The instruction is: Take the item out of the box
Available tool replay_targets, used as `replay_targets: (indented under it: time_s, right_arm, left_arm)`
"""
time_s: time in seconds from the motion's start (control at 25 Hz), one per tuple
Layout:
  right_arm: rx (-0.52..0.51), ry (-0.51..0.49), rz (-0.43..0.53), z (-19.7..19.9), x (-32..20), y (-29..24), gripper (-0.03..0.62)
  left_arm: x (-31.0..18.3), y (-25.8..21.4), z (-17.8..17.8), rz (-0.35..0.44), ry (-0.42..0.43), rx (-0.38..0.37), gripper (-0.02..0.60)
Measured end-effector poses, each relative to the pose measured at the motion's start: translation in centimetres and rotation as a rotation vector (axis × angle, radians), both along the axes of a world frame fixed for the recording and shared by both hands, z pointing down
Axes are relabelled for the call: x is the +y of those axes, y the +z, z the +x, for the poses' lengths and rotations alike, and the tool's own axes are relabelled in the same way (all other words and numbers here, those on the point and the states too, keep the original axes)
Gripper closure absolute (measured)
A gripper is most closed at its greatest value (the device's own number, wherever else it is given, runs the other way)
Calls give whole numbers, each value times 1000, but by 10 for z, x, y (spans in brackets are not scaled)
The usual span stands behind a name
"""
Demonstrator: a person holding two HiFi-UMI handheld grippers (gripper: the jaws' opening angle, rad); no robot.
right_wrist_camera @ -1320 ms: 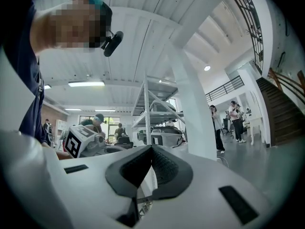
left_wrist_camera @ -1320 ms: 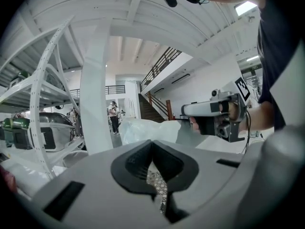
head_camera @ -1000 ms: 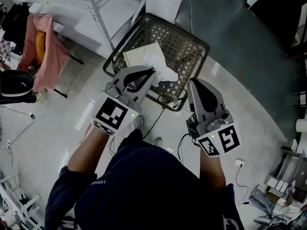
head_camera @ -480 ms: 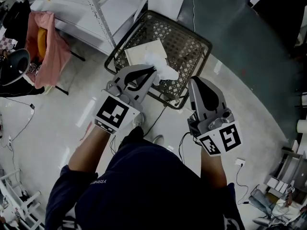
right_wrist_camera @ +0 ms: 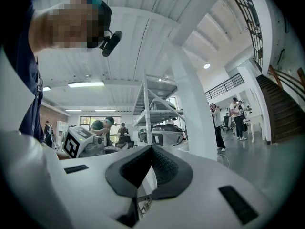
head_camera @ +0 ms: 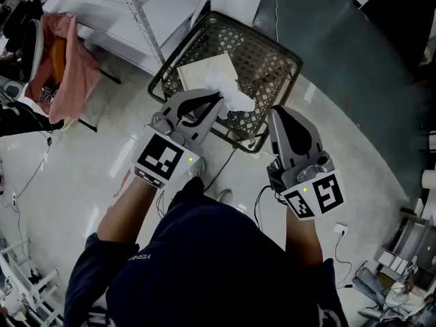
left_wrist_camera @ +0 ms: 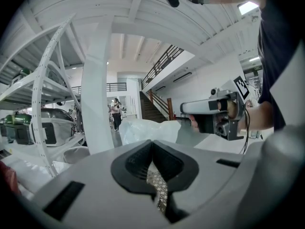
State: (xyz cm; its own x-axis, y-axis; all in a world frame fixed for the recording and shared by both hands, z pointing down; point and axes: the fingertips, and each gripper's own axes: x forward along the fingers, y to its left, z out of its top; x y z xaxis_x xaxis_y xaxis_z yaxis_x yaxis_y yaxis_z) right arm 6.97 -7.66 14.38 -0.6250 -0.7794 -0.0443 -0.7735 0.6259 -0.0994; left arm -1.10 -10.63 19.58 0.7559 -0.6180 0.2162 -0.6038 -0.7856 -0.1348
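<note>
My left hand-held gripper (head_camera: pixel 218 99) has its jaws pressed together on a crumpled white bag (head_camera: pixel 233 92), which hangs over the near edge of the wire basket (head_camera: pixel 269 63). My right hand-held gripper (head_camera: pixel 278 116) is closed on nothing, just beside the basket.

I stand in a large, open industrial hall, a workshop or warehouse floor. A white ribbed metal ceiling (right_wrist_camera: pixel 143 37) spans it on thick white columns (left_wrist_camera: pixel 97 94). White perforated-steel shelving racks (head_camera: pixel 139 26) stand on the pale polished concrete floor (head_camera: pixel 75 203). A brown staircase (left_wrist_camera: pixel 152 109) climbs to a railed mezzanine (left_wrist_camera: pixel 164 61). People (right_wrist_camera: pixel 218 120) stand about in the distance.
</note>
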Motion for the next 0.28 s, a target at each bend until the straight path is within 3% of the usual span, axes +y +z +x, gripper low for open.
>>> replay_targets:
  time_s: [0.28]
  right_arm:
    - [3,-4,0,-1,1,1,574]
  left_arm:
    - [0,1,-1,1,-2,-4,572]
